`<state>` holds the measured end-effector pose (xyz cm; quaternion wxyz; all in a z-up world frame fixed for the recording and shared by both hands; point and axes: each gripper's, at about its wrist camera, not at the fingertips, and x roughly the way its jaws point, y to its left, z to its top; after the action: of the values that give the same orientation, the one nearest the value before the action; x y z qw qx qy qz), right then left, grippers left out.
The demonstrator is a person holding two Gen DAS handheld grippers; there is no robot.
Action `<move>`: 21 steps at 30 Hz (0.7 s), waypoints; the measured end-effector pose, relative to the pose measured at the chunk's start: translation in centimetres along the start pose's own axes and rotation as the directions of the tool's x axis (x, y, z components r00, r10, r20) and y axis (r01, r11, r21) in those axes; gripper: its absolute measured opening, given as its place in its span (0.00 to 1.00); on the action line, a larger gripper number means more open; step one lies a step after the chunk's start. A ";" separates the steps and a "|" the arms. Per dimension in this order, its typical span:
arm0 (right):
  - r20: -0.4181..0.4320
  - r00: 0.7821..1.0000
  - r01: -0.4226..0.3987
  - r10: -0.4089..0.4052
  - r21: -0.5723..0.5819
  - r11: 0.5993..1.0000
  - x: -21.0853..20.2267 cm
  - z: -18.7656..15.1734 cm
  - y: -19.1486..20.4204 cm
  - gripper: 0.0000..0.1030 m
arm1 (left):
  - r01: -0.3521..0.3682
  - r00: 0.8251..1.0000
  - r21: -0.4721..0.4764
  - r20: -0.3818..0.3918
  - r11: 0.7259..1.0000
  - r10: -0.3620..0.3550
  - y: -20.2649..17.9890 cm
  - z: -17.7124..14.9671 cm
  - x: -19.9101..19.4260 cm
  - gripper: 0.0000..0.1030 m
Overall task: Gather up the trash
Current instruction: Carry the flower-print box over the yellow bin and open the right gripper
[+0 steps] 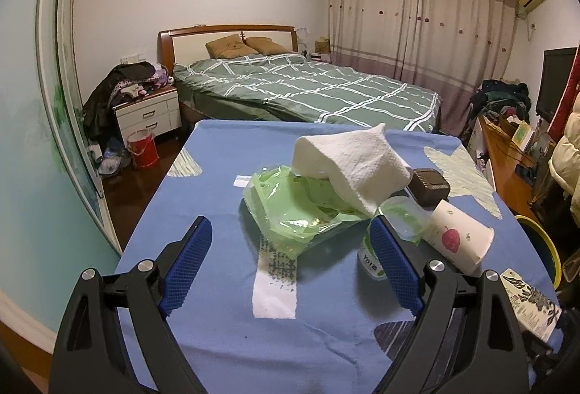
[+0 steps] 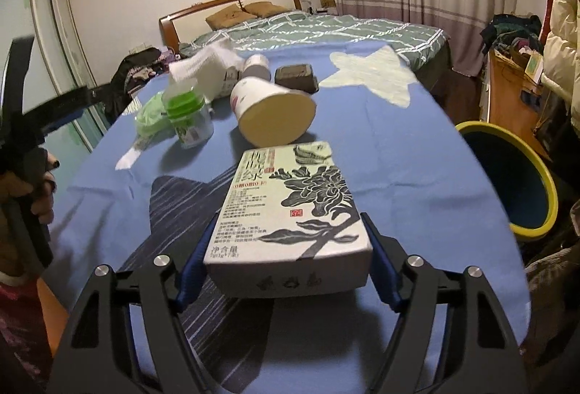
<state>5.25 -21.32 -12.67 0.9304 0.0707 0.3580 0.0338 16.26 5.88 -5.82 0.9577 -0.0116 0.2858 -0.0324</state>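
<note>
1. Right gripper (image 2: pixel 288 270) straddles the white tea box (image 2: pixel 290 212); blue pads sit at both box sides, whether they actually press it I cannot tell.
2. Left gripper (image 1: pixel 291 260) jaws wide, nothing between the pads, low over the blue tablecloth (image 1: pixel 217 154).
3. Yellow-rimmed bin (image 2: pixel 525 176) stands beside the table's right edge.
4. Trash pile mid-table: white paper towel (image 1: pixel 355 162) draped over green plastic wrapper (image 1: pixel 290 209).
5. Paper cup (image 1: pixel 458 236) lies on its side, near the box.
6. Brown tray (image 2: pixel 295 77) behind the cup.
</note>
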 end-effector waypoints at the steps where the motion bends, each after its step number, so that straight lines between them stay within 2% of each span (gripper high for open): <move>1: 0.002 1.000 -0.001 0.001 0.001 1.000 -0.2 0.2 -0.1 0.68 | 0.001 1.000 0.001 0.002 1.000 -0.001 -0.1 0.1 0.0 0.85; 6: 0.019 1.000 -0.013 0.013 0.030 0.999 -1.6 1.1 -1.5 0.67 | 0.014 1.000 0.010 0.013 1.000 -0.014 -0.9 0.3 -0.6 0.85; 16: 0.089 0.995 0.025 -0.034 0.098 0.995 -4.5 3.2 -5.5 0.67 | 0.046 0.999 0.028 0.013 0.999 -0.046 -2.8 0.3 -0.9 0.85; 21: 0.140 0.982 0.104 -0.124 0.141 0.985 -5.6 4.3 -8.4 0.67 | 0.061 0.998 0.045 0.016 0.997 -0.062 -3.7 0.3 -1.2 0.85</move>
<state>4.04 -30.77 -7.12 0.9481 0.1141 0.2929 -0.0491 15.21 2.25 -4.79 0.9586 0.0007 0.2764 -0.0683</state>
